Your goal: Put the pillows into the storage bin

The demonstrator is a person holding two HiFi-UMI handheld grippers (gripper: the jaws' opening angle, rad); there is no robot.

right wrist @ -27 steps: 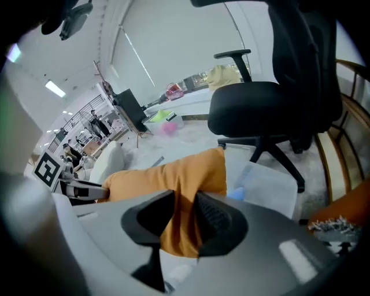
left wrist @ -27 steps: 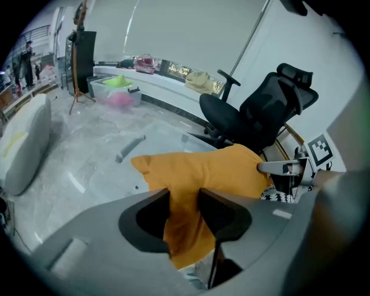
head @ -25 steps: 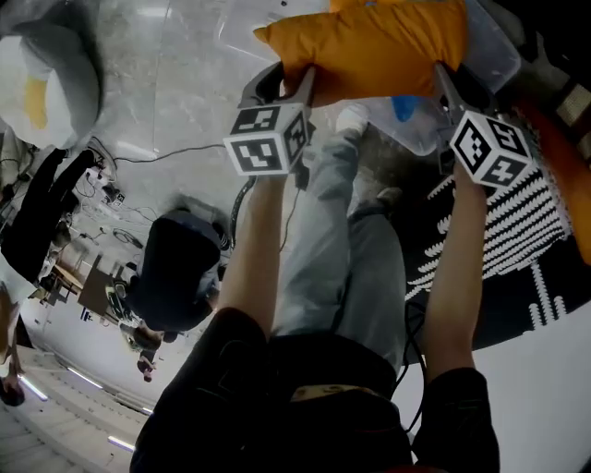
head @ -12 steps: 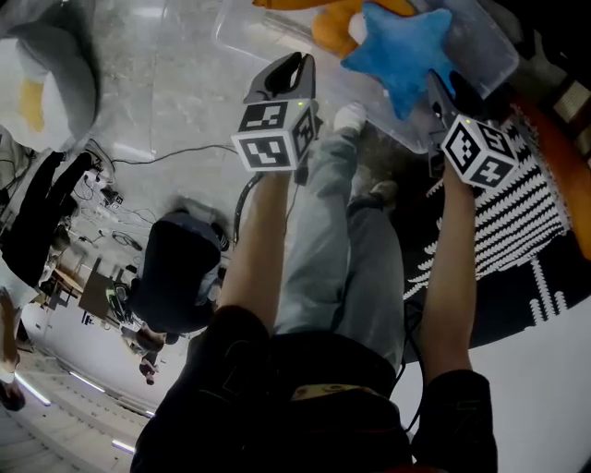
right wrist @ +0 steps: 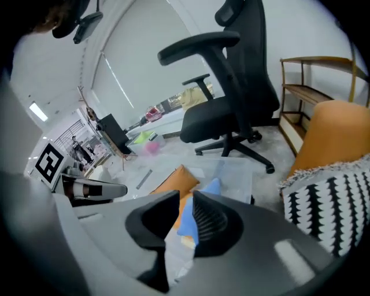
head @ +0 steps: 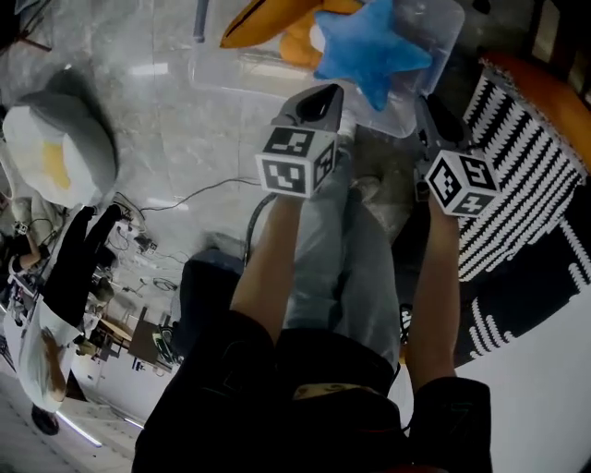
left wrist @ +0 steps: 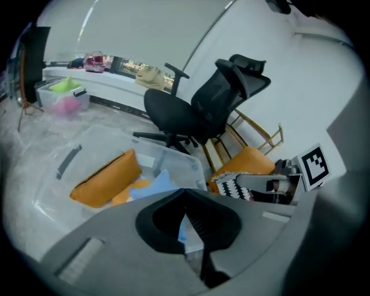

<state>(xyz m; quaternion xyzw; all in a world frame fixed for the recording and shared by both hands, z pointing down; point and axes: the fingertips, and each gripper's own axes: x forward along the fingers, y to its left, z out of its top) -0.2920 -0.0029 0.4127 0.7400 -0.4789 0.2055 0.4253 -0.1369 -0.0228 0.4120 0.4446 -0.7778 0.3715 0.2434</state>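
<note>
A clear storage bin stands on the floor ahead of me. Inside it lie a long orange pillow and a blue star pillow, with another orange cushion under the star. My left gripper hovers just short of the bin's near wall, shut and empty. My right gripper is beside it, its jaws closing with a narrow gap and nothing between them. The left gripper view shows the bin, orange pillow and star beyond the left gripper. The right gripper looks onto the same star.
A grey round pillow with a yellow patch lies on the floor at far left. A black-and-white patterned cushion and an orange one sit at right. A black office chair and a wooden shelf stand behind the bin.
A second ago both grippers held the orange pillow between them over the bin. It now lies in the bin, both grippers have pulled back, and the left jaws have shut.
</note>
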